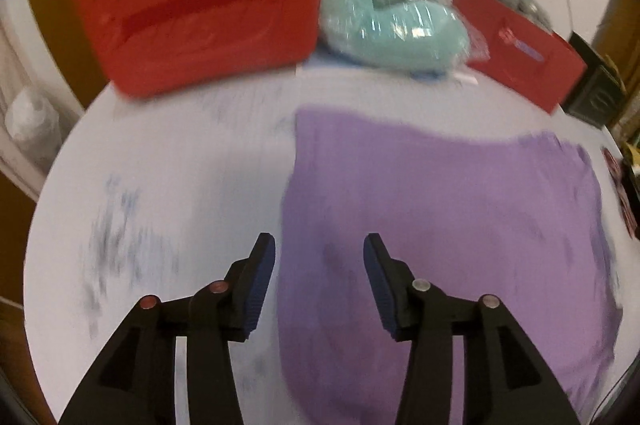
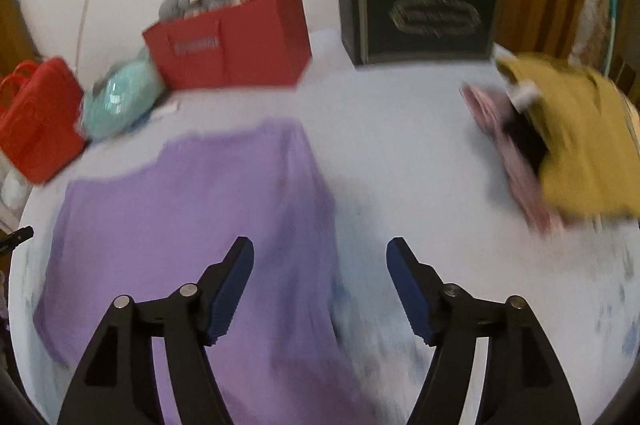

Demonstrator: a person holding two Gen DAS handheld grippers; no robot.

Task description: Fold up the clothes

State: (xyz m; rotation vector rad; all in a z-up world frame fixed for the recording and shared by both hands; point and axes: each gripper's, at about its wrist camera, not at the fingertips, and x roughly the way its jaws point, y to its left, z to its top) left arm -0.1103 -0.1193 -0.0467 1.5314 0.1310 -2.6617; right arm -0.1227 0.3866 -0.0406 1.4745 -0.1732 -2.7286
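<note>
While both tools hang above the table with nothing in them, the left gripper [image 1: 319, 245] has its blue-padded jaws spread wide over the near left edge of the purple garment [image 1: 440, 225], and the right gripper [image 2: 320, 249] is spread just as wide over the cloth's opposite side edge, one finger above purple and the other above bare white table [image 2: 400, 145]. That garment lies spread flat between the two, toward the near side of the tabletop; from its squarish outline it may already carry a fold or two, or it may simply be laid out, and the motion blur in both views keeps me from saying which. It looks like thin, soft knit: light, limp, sure to sag and drag rather than hold a shape, so I would judge a pinch at a corner or along a side edge the sound place to take it, both grippers working together so it lifts evenly. Only the right wrist view shows the mustard-yellow garment [image 2: 580, 137] heaped on pink clothing [image 2: 512, 161] at the far right, and the black gift bag [image 2: 420, 13] in full. The left wrist view instead gives the red case [image 1: 200, 5] large, beside the mint bundle in plastic [image 1: 392, 29] and red paper bag [image 1: 520, 61].
</note>
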